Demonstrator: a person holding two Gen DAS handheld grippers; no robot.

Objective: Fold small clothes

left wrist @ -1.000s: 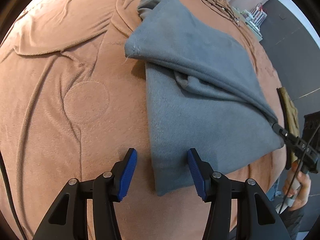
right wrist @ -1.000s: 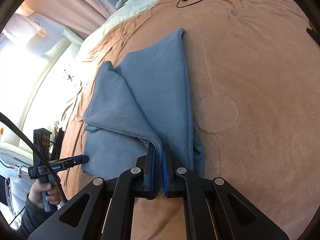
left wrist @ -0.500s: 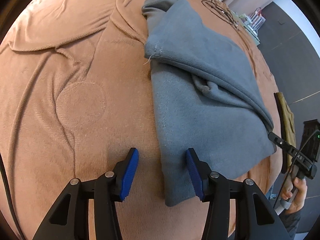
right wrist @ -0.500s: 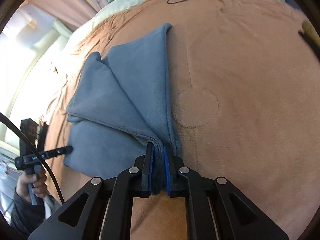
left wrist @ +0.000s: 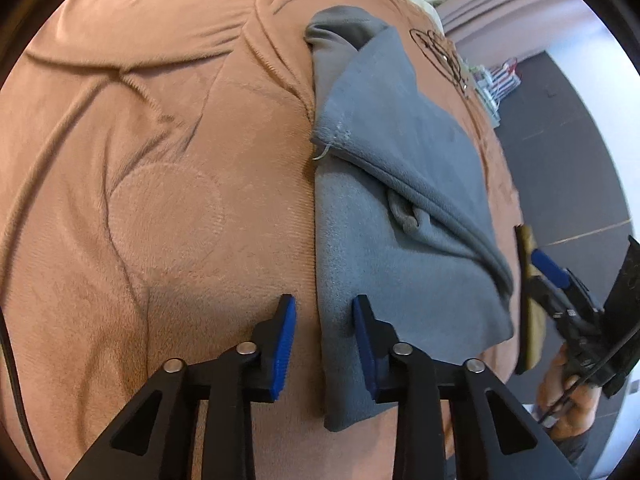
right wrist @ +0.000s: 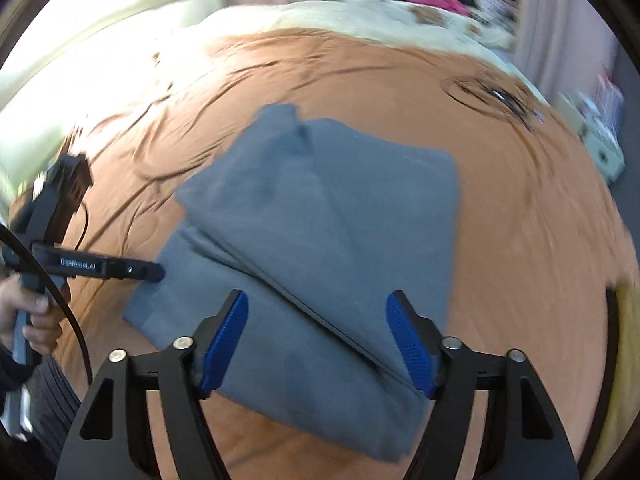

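Note:
A grey fleece garment (left wrist: 400,216) lies folded on the orange-brown blanket (left wrist: 168,160), its upper layer laid diagonally over the lower one. My left gripper (left wrist: 324,340) is low over the garment's near left edge. Its jaws are closing with that edge between the blue pads, and a gap still shows on the left side. My right gripper (right wrist: 316,344) hovers above the garment (right wrist: 320,216) with its jaws opening wide and nothing held. The left gripper (right wrist: 156,272) shows in the right wrist view at the garment's left edge. The right gripper (left wrist: 552,276) shows at the right of the left wrist view.
A coiled black cable (right wrist: 492,96) lies on the blanket beyond the garment. Cream bedding (right wrist: 360,20) is piled at the far end. A yellowish item (left wrist: 532,312) lies at the bed's right edge. A person's hand (right wrist: 28,320) holds the left tool.
The right gripper let go of the folded corner, opened wide, rolled and drew back upward. The left jaws narrowed around the garment's near edge as the gripper shifted forward and lower.

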